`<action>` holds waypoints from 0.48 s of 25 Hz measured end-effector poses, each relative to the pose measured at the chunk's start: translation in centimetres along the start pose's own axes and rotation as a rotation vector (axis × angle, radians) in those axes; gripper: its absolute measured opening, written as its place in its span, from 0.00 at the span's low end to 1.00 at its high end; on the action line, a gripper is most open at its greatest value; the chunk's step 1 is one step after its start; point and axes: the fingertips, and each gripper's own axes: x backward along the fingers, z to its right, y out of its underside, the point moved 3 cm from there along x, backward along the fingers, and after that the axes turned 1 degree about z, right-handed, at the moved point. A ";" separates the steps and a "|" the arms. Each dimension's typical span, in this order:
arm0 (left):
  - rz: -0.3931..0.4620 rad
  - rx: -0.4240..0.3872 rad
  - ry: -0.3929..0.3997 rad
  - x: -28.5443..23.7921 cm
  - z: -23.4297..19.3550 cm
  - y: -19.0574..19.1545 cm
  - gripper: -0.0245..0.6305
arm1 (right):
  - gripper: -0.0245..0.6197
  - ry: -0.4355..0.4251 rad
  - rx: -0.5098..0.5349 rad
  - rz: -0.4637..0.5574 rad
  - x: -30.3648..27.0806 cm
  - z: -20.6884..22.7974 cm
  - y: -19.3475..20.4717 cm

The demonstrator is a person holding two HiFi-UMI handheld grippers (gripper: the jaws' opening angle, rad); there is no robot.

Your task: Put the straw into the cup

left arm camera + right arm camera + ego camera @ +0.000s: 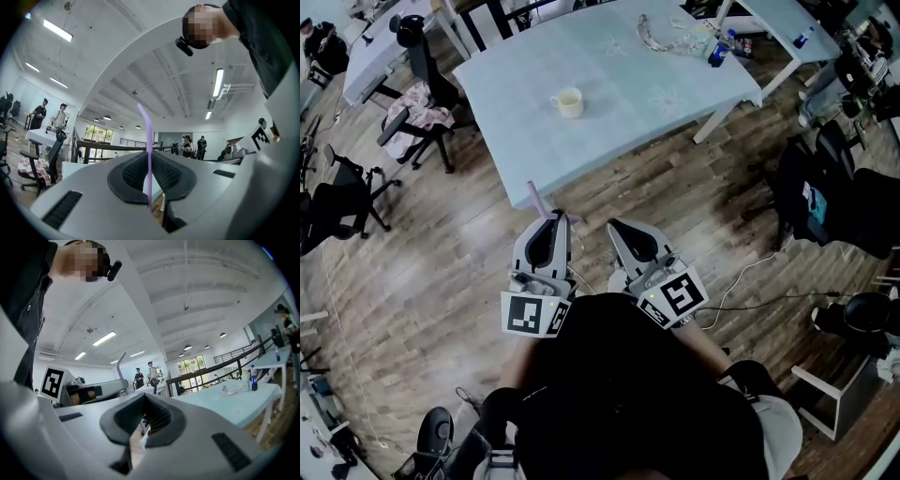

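A thin purple straw (149,140) stands upright between the pads of my left gripper (149,157), which is shut on it. In the head view the straw (540,200) sticks out past my left gripper (555,217) toward the table. A cream cup (568,102) stands alone on the table with the pale blue cloth (619,84), well ahead of both grippers. My right gripper (614,225) is beside the left one over the wood floor. Its jaws look shut with nothing in them (144,401). The right gripper view also shows the straw (120,363).
A blue-capped bottle (719,49) and a clear plastic strip (661,37) lie at the table's far right. An office chair draped with pink cloth (417,108) stands left of the table, and black chairs (825,187) stand to the right. A white cable (741,281) trails on the floor.
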 end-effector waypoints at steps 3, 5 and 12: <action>0.002 -0.005 -0.028 -1.8 1.1 0.3 0.08 | 0.05 -0.026 -0.011 -0.006 0.3 2.2 -0.3; 0.004 -0.007 -0.048 -2.8 1.6 0.5 0.08 | 0.05 -0.040 -0.017 -0.011 0.5 3.5 -0.4; 0.012 -0.019 -0.093 -5.2 3.4 0.8 0.08 | 0.05 -0.071 -0.025 -0.014 1.6 6.9 -0.8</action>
